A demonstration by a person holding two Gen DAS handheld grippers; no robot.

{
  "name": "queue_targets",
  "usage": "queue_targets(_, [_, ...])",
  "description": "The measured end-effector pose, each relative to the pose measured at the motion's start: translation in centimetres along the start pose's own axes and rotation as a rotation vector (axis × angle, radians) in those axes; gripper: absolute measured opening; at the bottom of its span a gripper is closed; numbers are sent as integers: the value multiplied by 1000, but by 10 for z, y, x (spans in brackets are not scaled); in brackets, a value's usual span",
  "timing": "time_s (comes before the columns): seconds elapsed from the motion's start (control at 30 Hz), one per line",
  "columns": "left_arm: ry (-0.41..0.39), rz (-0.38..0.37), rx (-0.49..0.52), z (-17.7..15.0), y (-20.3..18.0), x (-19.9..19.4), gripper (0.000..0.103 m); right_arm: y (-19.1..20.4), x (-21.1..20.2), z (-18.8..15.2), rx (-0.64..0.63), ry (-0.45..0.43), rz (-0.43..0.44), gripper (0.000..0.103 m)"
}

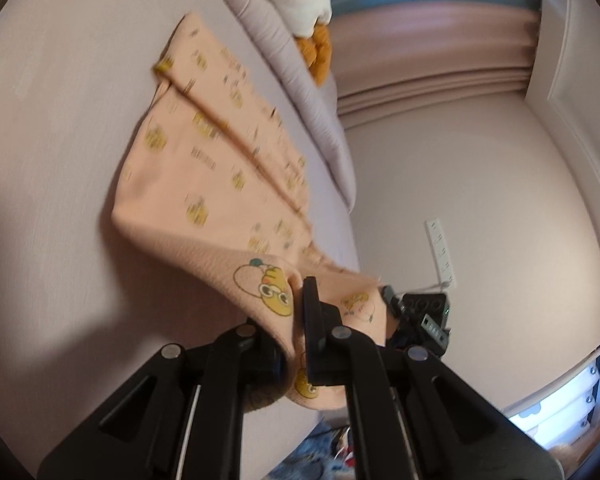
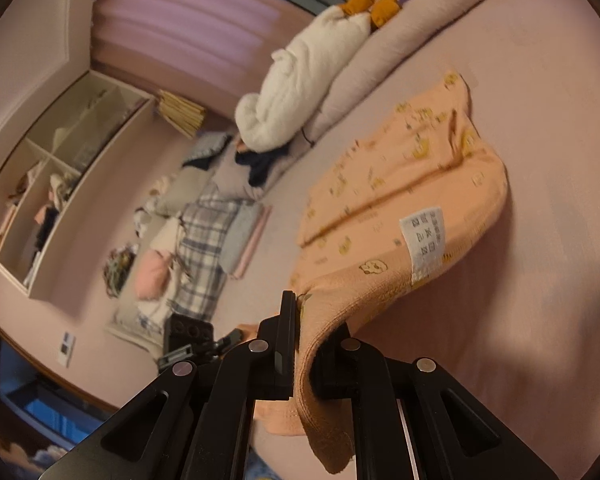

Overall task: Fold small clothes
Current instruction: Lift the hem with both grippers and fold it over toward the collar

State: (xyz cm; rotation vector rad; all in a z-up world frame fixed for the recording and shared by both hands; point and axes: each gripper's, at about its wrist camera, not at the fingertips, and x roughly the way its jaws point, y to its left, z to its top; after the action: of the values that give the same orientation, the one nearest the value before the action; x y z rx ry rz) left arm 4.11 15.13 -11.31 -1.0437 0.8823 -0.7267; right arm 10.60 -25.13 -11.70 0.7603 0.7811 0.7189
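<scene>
Two grippers clench the peach printed garment (image 1: 204, 184): left gripper (image 1: 296, 320) and right gripper (image 2: 306, 344) pinch its near hem at lower centre; the rest lies on the pink bed (image 1: 60, 120). Fold step: next, carry that hem toward the far edge.

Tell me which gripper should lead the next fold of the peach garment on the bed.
Neither clearly: the left gripper and right gripper are each shut on a near edge of the peach garment, lifted off the bed. They should probably carry it over together.
</scene>
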Motion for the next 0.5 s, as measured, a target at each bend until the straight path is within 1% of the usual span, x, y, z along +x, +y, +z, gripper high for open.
queue_targets(0.17, [-39,-10,31,33,-18,1,4,5,6,19,-21,-38,11,10])
queue_targets(0.3, [-63,-6,56,65,-32,12,4,3,10,41,-24,-84,13,10])
queue_targets(0.4, [-76,10,59,85,-31,20,4,-1,12,60,-18,-117,8,10])
queue_targets(0.5, [-96,16,33,108,-24,33,4,-6,20,82,-15,-133,-13,10])
